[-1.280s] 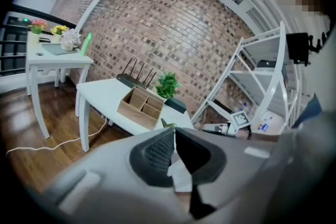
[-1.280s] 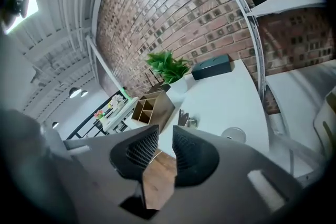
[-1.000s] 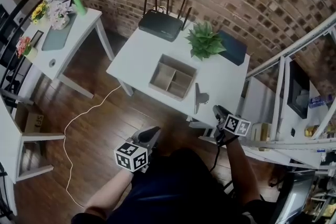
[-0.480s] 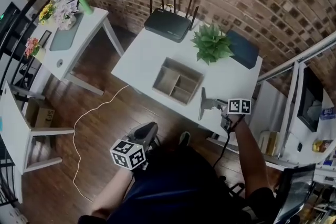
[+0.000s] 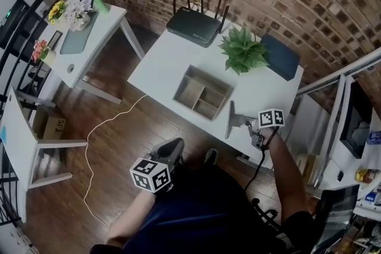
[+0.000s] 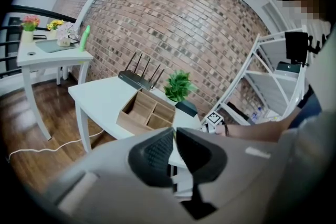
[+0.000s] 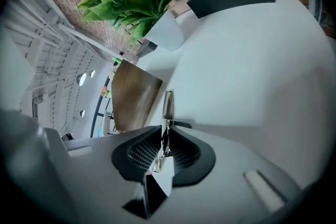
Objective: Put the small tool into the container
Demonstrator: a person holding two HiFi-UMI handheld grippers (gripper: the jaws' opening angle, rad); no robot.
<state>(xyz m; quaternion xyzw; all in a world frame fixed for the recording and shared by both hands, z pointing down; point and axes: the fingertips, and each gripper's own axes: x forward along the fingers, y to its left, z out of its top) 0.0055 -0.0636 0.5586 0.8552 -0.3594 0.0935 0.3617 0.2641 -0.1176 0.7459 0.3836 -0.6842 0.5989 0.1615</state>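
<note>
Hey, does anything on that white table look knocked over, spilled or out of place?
Nothing stands out: the container, plant and router sit upright and tidy on the table, with nothing spilled.

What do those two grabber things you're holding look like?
The left gripper and right gripper are grey plastic with dark ribbed pads. Each carries a cube covered in black-and-white square markers. A black cable hangs from the right one. The person wears dark blue clothes.
</note>
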